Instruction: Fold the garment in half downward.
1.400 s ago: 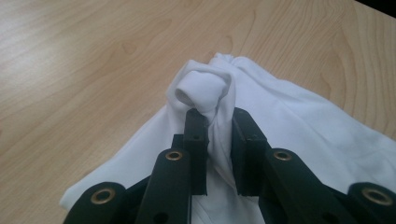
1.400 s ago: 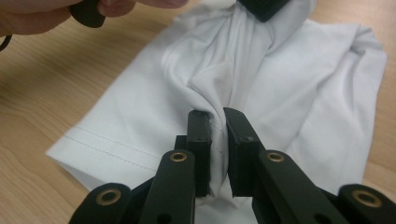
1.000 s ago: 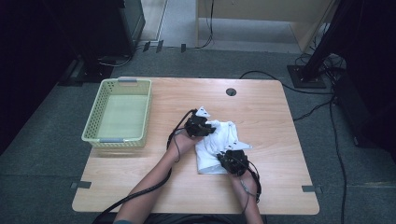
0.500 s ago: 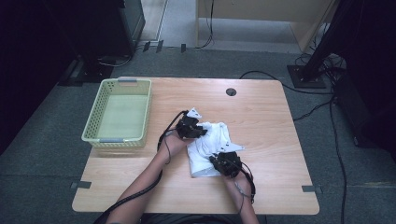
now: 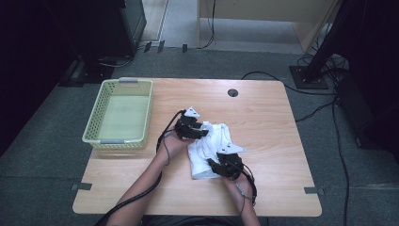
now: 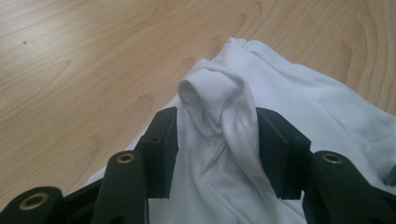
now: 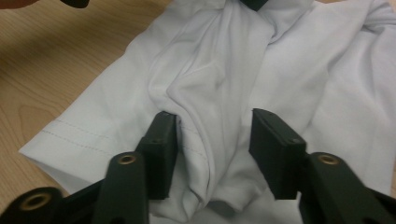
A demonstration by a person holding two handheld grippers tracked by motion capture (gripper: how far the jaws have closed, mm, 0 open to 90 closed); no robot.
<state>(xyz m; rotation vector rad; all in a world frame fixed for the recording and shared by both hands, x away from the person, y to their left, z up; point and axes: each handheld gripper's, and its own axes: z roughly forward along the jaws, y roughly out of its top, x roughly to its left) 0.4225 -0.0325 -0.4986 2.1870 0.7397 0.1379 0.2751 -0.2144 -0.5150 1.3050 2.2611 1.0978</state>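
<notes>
Left gripper (image 6: 217, 154) has just been spreading its jaws, a bunched fold of the white shirt (image 5: 209, 148) loose between them; right gripper (image 7: 212, 156) likewise, part-open over shirt cloth; green basket (image 5: 94, 123) sits well left of both

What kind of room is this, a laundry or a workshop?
Probably a lab or recording room: a bare wooden table on grey carpet, cables across the floor, and dark equipment stands beside it.

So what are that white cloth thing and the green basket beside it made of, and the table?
White garment: soft woven or knit fabric, matte; it creases, bunches, and has stitched hems. Probably cotton or a blend.
Green basket: looks like moulded plastic, its walls a regular lattice of holes.
Table: pale wood-grain top, smooth with a slight sheen; likely laminate rather than solid wood, though I can't tell.
</notes>
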